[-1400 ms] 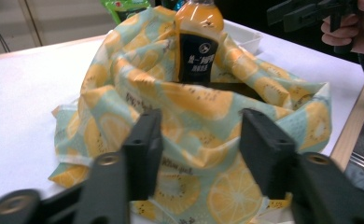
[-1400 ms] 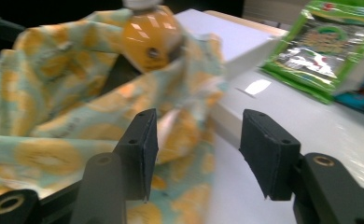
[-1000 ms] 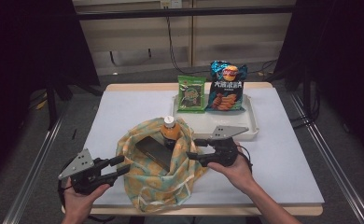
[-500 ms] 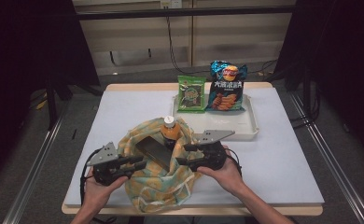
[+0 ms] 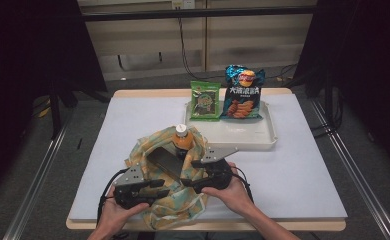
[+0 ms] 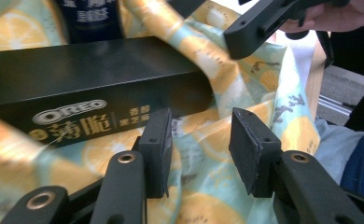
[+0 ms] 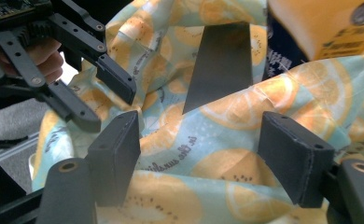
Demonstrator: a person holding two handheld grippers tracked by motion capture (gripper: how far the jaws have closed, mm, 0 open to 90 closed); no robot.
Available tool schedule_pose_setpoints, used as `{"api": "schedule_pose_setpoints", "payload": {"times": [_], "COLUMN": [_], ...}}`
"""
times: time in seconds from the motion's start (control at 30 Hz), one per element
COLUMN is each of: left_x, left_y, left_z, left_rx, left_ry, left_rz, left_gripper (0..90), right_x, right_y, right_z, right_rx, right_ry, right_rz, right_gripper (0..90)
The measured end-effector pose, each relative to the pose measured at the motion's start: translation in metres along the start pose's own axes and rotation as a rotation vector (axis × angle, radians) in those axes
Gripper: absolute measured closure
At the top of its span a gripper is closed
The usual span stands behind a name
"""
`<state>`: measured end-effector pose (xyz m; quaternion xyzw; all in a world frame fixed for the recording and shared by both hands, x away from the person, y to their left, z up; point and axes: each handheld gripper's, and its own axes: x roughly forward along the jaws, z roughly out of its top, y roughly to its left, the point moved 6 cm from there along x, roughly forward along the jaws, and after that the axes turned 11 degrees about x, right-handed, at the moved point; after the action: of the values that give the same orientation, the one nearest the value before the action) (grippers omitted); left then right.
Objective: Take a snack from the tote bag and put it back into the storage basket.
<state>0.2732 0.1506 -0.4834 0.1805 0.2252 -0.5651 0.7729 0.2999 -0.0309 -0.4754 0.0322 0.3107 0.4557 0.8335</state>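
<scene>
- Since a second ago the left gripper (image 5: pixel 155 184) has come in from the near-left edge of the surface (image 5: pixel 133 120) to the near rim of the cloth bag (image 5: pixel 155 212), and the right gripper (image 5: pixel 189 184) has edged closer, so the two now face each other across the bag's near side.
- The bag, printed with lemon slices, lies toward the near edge of the surface, its mouth loosely open.
- Inside it lie a dark biscuit box (image 6: pixel 77 93) and, behind that, an upright bottle (image 5: pixel 182 141) with a white cap.
- The left gripper's fingers (image 6: pixel 156 149) are spread, with bag fabric between and beneath them, not yet pinched.
- The right gripper's fingers (image 7: pixel 115 154) are spread wider, hovering over a fold of the same cloth.
- Two snack packets, one green (image 5: pixel 205 100) and one blue (image 5: pixel 243 92), stand in the white tray (image 5: pixel 233 140) at the far side, well apart from the hands.
- Judgement: both grippers seem poised to grip the rim, probably to hold the mouth open or gather it; the cloth is limp and could slip.
</scene>
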Motion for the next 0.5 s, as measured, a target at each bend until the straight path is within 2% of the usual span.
{"api": "schedule_pose_setpoints", "payload": {"times": [0.27, 0.33, 0.43, 0.5], "left_x": [0.012, 0.015, 0.018, 0.018], "left_y": [-0.004, -0.006, -0.007, -0.006], "left_z": [-0.001, -0.001, -0.002, -0.003], "left_rx": [0.024, 0.029, 0.035, 0.036], "left_ry": [0.041, 0.056, 0.072, 0.077], "left_rz": [-0.044, -0.049, -0.053, -0.055], "left_gripper": [58.2, 57.9, 57.1, 56.9], "right_x": [0.005, 0.006, 0.008, 0.007], "right_y": [0.001, 0.001, -0.001, -0.003], "right_z": [-0.006, -0.008, -0.013, -0.015], "right_rx": [-0.024, -0.038, -0.051, -0.045], "right_ry": [0.003, 0.01, 0.03, 0.031], "right_rz": [-0.02, -0.043, -0.08, -0.086], "right_gripper": [27.6, 27.9, 35.6, 39.7]}}
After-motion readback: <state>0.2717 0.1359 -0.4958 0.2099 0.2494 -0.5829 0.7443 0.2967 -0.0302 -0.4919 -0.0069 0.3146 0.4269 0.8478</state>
